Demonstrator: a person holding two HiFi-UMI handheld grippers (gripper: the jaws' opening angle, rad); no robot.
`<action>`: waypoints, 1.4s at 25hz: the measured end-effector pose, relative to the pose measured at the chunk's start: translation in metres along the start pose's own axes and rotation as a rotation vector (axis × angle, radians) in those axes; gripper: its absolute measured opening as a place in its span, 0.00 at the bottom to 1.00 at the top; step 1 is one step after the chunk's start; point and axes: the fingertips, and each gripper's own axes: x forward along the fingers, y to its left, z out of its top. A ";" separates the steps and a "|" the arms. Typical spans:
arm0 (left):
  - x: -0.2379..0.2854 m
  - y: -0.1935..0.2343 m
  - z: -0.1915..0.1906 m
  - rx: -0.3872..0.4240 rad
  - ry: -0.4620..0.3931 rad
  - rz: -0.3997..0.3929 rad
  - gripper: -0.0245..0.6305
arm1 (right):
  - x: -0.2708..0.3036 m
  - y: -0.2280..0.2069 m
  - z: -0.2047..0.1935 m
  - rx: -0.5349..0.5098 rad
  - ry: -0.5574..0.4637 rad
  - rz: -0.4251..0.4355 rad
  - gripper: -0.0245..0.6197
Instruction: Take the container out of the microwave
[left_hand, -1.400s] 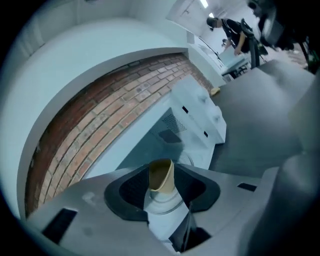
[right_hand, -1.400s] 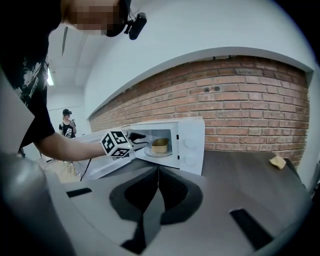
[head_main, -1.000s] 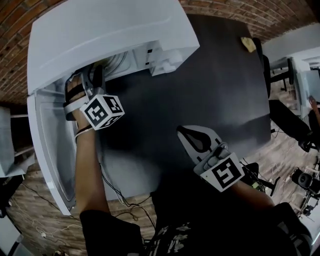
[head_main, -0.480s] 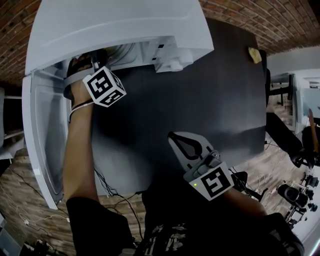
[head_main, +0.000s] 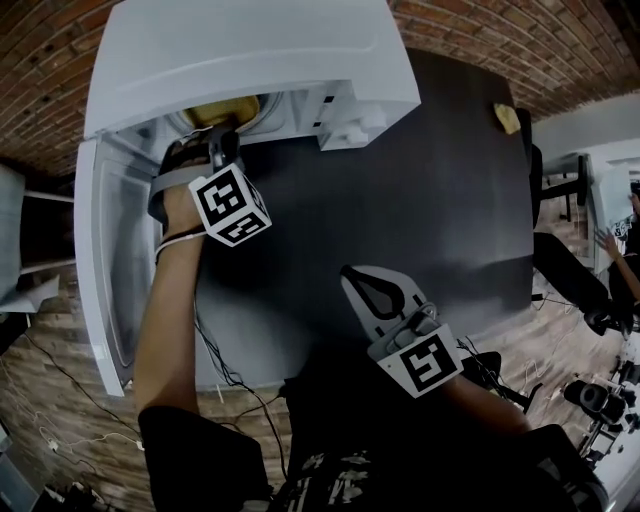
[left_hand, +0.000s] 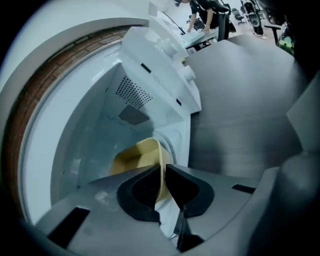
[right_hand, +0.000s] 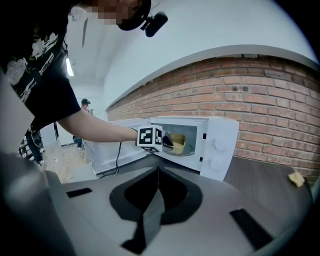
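Inside the open microwave (head_main: 250, 60) we see the container (left_hand: 134, 156), a pale yellow tub with thin walls, which stands on the glass plate (left_hand: 171, 146) near the front of the cavity. Our left gripper (left_hand: 163, 181) reaches in through the opening and its jaws are closing on the near wall of the tub. One jaw is inside, the other outside, and the pads seem to press the wall between them. Our right gripper (right_hand: 158, 170) is clenched on nothing and hangs over the dark table (head_main: 440, 190), well apart from the microwave.

We judge that the container is light and probably of plastic, so its wall may bend a little under the pinch. The surface looks smooth and could slip. A hold on one wall only lets the tub hang tilted, so we think the best place is just at the rim, where the wall is stiffest. We cannot tell if something lies on its bottom.
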 end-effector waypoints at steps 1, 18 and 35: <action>-0.006 -0.008 0.002 0.010 -0.006 -0.009 0.09 | -0.001 0.002 0.001 0.001 -0.005 -0.006 0.14; -0.097 -0.094 0.030 0.338 -0.204 -0.097 0.08 | -0.024 0.071 -0.001 -0.007 -0.034 -0.101 0.14; -0.126 -0.235 0.144 0.572 -0.470 -0.320 0.07 | -0.089 0.056 -0.032 0.084 -0.032 -0.390 0.14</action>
